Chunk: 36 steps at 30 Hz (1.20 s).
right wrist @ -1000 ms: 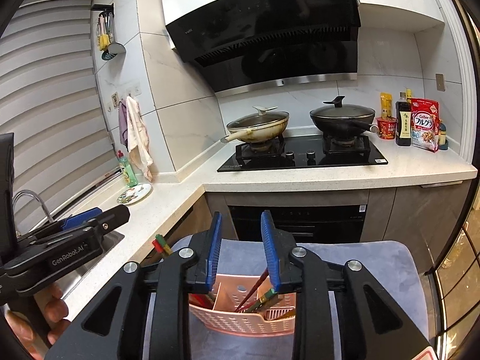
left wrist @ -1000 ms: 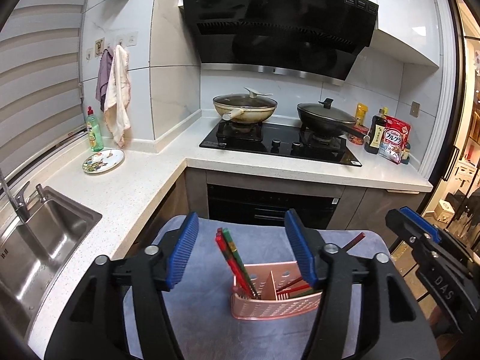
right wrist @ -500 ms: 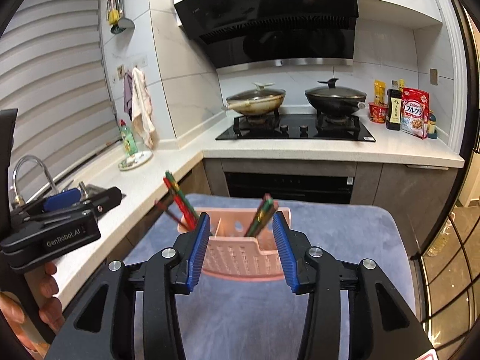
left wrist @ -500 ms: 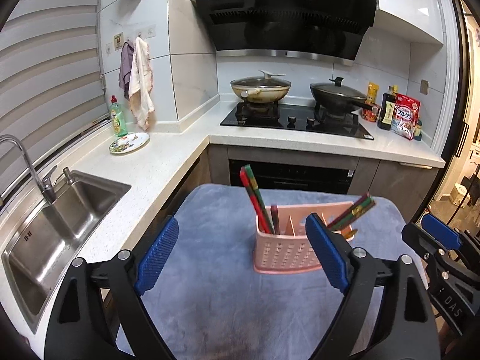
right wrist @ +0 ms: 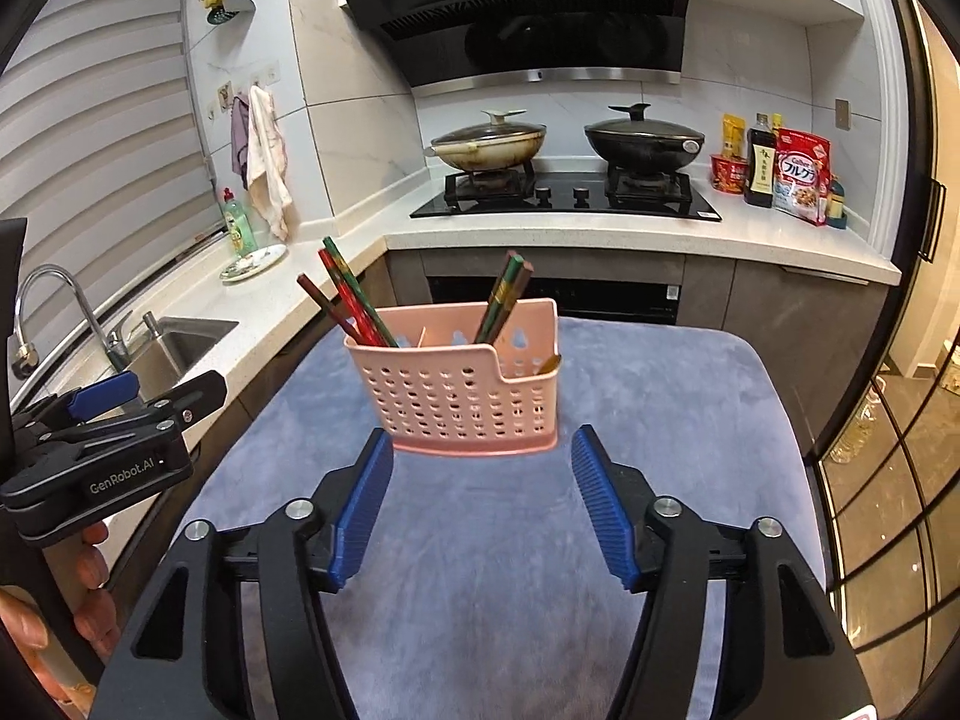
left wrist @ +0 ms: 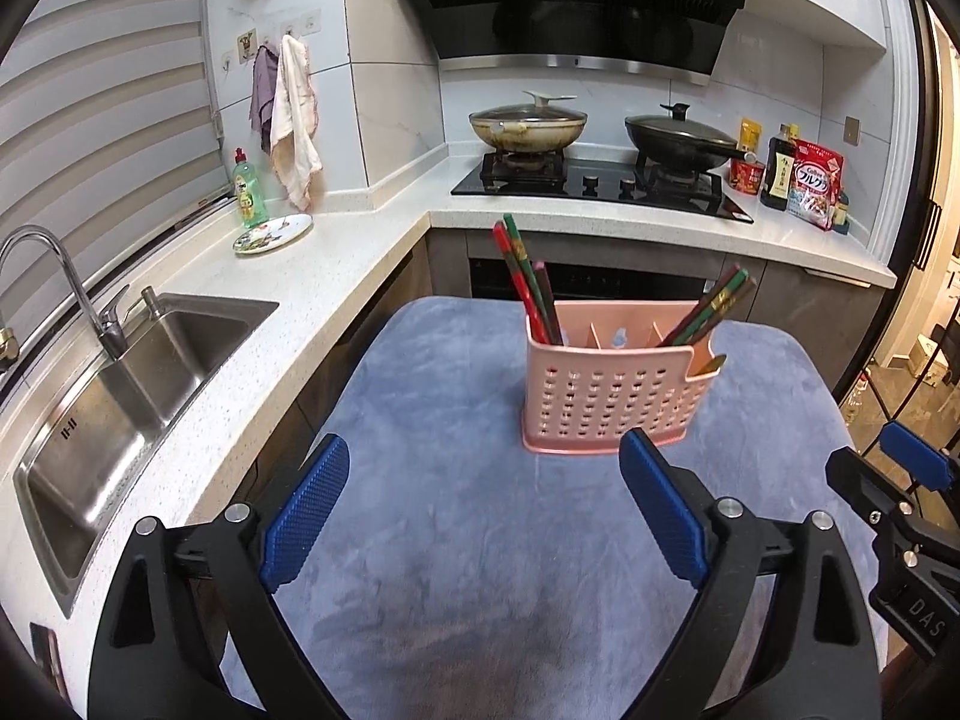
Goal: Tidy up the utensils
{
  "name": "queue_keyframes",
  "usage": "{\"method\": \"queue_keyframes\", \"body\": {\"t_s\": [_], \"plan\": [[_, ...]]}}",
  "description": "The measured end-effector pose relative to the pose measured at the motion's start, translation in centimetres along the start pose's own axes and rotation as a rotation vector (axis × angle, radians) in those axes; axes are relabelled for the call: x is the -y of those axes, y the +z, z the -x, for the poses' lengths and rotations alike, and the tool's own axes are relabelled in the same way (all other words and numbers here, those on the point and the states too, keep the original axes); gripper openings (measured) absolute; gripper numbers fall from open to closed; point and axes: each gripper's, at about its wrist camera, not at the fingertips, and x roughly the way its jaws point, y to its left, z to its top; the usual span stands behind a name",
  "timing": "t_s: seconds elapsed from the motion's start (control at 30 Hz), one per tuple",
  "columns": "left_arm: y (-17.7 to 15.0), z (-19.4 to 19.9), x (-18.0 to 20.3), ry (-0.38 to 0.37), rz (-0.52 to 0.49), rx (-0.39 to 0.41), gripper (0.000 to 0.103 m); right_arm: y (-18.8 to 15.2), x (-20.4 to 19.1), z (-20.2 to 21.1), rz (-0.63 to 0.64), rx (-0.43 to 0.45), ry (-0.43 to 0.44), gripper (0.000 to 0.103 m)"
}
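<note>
A pink perforated utensil holder (left wrist: 606, 396) stands upright on a blue-grey cloth (left wrist: 456, 540); it also shows in the right wrist view (right wrist: 462, 396). Red and green chopsticks (left wrist: 525, 276) lean in its left compartment, and more chopsticks (left wrist: 711, 309) lean in its right compartment. A small wooden utensil tip (left wrist: 714, 363) sticks out at its low right corner. My left gripper (left wrist: 480, 510) is open and empty, a short way in front of the holder. My right gripper (right wrist: 480, 507) is open and empty, also just in front of the holder.
A steel sink (left wrist: 114, 396) with a tap lies to the left in the white counter (left wrist: 300, 282). A hob with two lidded pans (left wrist: 528, 123) is at the back. Bottles and a cereal bag (left wrist: 810, 183) stand back right. A small plate (left wrist: 273, 234) and soap bottle sit near the towels.
Both grippers have pulled back and away from the holder, and both have opened wider. The chopsticks stay in the holder.
</note>
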Motion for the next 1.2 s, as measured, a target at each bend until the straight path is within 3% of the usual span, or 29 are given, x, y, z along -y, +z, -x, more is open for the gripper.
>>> {"method": "queue_keyframes", "body": {"t_s": [0.6,0.9,1.03,1.2], "plan": [[-4.9,-0.8,0.5,0.029,-0.019,-0.076,0.095,-3.5,0.0,0.1,0.010,-0.052,-0.051,0.083],[-6.7,-1.4,0.3,0.036,-0.020,-0.114,0.095,-4.4,-0.3,-0.5,0.029,-0.074,-0.057,0.086],[-7.1,-1.6,0.2,0.034,-0.019,-0.126,0.095,-4.9,-0.4,-0.8,0.031,-0.086,-0.058,0.097],[-7.4,-1.6,0.2,0.029,-0.013,-0.131,0.096,-5.3,-0.4,-0.9,0.023,-0.099,-0.056,0.097]]}}
